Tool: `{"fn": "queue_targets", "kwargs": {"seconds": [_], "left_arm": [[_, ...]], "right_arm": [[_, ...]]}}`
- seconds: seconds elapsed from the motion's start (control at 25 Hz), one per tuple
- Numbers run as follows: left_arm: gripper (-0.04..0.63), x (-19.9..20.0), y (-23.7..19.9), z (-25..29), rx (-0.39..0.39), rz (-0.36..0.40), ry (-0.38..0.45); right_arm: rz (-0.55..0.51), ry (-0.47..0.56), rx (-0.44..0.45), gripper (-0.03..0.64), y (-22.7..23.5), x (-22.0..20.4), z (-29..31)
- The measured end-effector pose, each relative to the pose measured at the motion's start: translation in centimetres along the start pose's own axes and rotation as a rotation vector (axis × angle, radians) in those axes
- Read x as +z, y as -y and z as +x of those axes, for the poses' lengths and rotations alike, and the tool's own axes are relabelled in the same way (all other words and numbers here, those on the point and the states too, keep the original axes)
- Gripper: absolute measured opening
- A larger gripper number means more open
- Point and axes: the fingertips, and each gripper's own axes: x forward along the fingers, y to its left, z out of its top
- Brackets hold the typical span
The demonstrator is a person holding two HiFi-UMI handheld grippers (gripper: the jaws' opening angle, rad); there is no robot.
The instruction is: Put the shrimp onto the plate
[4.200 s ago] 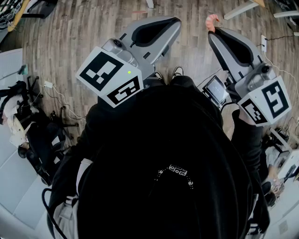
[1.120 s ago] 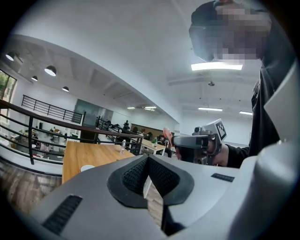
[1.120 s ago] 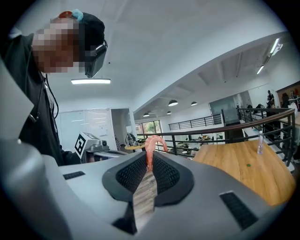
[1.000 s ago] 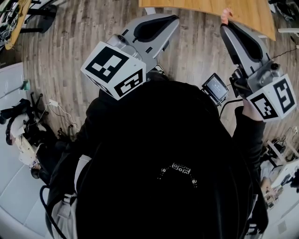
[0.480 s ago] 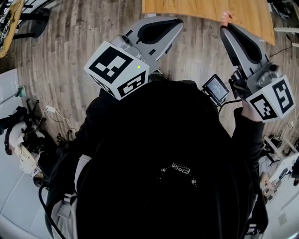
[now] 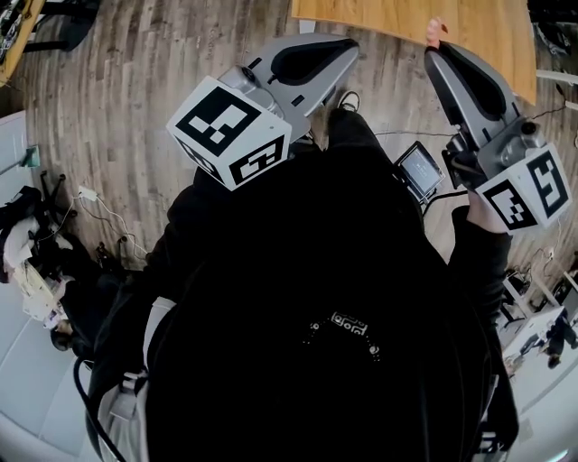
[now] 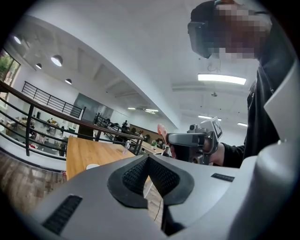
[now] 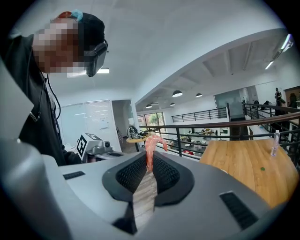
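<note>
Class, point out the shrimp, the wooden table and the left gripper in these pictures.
shrimp [image 8: 149, 152]: right gripper view, on the middle of its pink body.
table [image 8: 248, 161]: right gripper view, on its bare wooden top.
left gripper [image 7: 147, 158]: left gripper view, where its closed fingertips meet.

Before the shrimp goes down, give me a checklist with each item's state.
1. Shrimp pinched in the right tongs: ok.
2. Left tongs shut with nothing in them: ok.
3. Table lies ahead of both tongs: ok.
4. Plate found: cannot tell; a white shape on the table is too small to tell.
5. Bottle stands well aside of the shrimp: ok.
</note>
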Motion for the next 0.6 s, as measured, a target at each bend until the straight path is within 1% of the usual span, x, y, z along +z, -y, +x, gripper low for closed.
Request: {"fn": "queue_targets", "kwargs": {"seconds": [0.2, 0.36, 0.52, 0.6], "left_arm": [[-0.002, 0.5, -0.1, -0.6, 0.041, 0.015, 0.015], [-0.002, 0.8, -2.7, -0.3, 0.079, 0.024, 0.024], [-0.002, -0.1, -2.7, 0.8, 0.091, 0.025, 0.023], [-0.002, 0.6, -4.7, 2.1, 0.096, 0.021, 0.019]], "right_arm": [[-0.012, 0.01, 0.04, 0.054, -0.3, 0.4, 0.4], [-0.023, 0.024, 0.068, 0.054, 1.4, 0.7, 2.8], [-0.033, 0.031, 0.073, 0.054, 2.5, -0.1, 2.2], [-0.027, 0.026, 0.08, 0.054, 4.3, 0.5, 3.8]]}}
